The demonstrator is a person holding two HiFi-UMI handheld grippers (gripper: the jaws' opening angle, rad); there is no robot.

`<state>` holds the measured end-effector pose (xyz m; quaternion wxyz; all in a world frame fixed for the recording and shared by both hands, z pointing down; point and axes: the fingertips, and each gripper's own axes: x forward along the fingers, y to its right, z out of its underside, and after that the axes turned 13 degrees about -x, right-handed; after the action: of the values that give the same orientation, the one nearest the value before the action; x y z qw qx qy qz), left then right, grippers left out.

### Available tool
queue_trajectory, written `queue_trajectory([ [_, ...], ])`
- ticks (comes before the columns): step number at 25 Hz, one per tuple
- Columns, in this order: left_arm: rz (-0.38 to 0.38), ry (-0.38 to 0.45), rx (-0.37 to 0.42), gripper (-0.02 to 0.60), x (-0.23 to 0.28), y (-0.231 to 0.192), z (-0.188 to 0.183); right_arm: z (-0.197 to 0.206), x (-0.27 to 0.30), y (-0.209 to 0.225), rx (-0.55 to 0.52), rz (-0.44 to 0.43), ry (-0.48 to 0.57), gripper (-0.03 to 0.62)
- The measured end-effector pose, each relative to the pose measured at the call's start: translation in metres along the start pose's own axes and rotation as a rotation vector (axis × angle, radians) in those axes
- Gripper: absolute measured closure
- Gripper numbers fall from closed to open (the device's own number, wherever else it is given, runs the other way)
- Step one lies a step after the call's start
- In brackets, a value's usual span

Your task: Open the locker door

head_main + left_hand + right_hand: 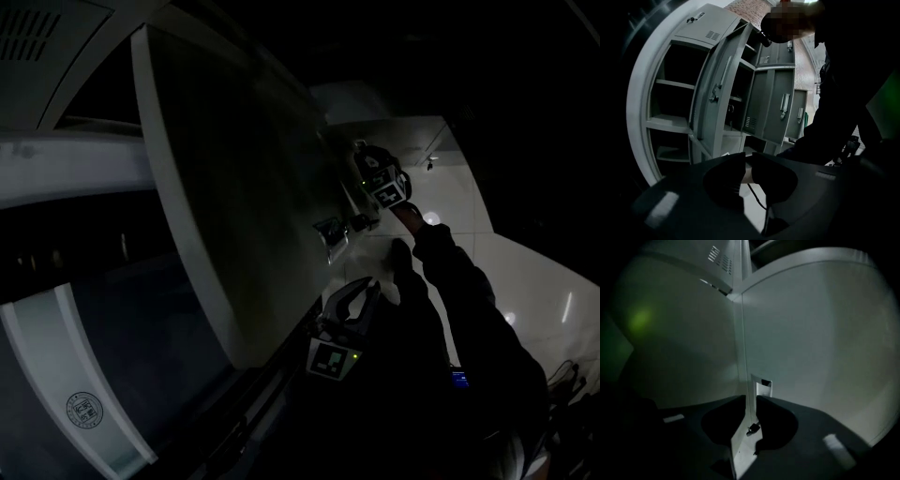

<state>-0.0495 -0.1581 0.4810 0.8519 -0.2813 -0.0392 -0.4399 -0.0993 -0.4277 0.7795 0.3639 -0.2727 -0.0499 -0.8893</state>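
The scene is very dim. In the head view the locker door (244,187) is a large grey panel swung out toward the camera, its free edge running down the middle of the picture. The right gripper (367,202) is up against that edge, at the end of a dark sleeve (459,281) stretched out over the pale tiled floor (525,272). In the right gripper view the right gripper (749,401) has its 2 jaws pressed close on a thin pale upright strip, which looks like the door's handle (740,441). A small latch plate (762,386) sits just above the jaw tips, and the flat grey door fills the view to the right of it. To the left is another grey panel with vent slots (716,254) near its top. The left gripper (361,292) hangs lower and nearer the person, apart from the door. In its own view the left gripper (748,164) shows its jaws with only a narrow gap and nothing gripped; pale floor and a thin dark cable (757,197) show through the gap. Beyond stands a bank of grey lockers (670,84) with bare shelves and several doors standing open
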Motion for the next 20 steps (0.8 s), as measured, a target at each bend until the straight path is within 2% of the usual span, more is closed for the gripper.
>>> queue_trajectory([
  [3, -0.021, -0.013, -0.006, 0.529, 0.001, -0.006, 0.004, -0.003, 0.016, 0.009, 0.000, 0.058, 0.001, 0.533],
  [4, -0.026, -0.014, -0.007, 0.529, 0.001, -0.007, 0.005, -0.005, 0.018, 0.011, -0.006, 0.074, -0.002, 0.553],
  [7, -0.039, -0.010, -0.011, 0.529, 0.001, -0.009, 0.007, -0.011, 0.021, 0.012, -0.032, 0.130, 0.010, 0.540],
  [12, -0.062, -0.001, -0.018, 0.529, 0.001, -0.014, 0.009, -0.018, 0.021, 0.016, 0.005, 0.206, 0.002, 0.533],
  [14, -0.073, 0.001, -0.021, 0.529, 0.001, -0.017, 0.009, -0.019, 0.019, 0.019, 0.009, 0.227, 0.002, 0.565],
  [16, -0.084, 0.001, -0.024, 0.529, 0.001, -0.019, 0.011, -0.017, 0.017, 0.017, -0.007, 0.204, 0.013, 0.565],
  [20, -0.092, -0.005, -0.026, 0.529, 0.001, -0.021, 0.014, 0.007, 0.000, -0.017, -0.046, 0.057, 0.026, 0.571],
])
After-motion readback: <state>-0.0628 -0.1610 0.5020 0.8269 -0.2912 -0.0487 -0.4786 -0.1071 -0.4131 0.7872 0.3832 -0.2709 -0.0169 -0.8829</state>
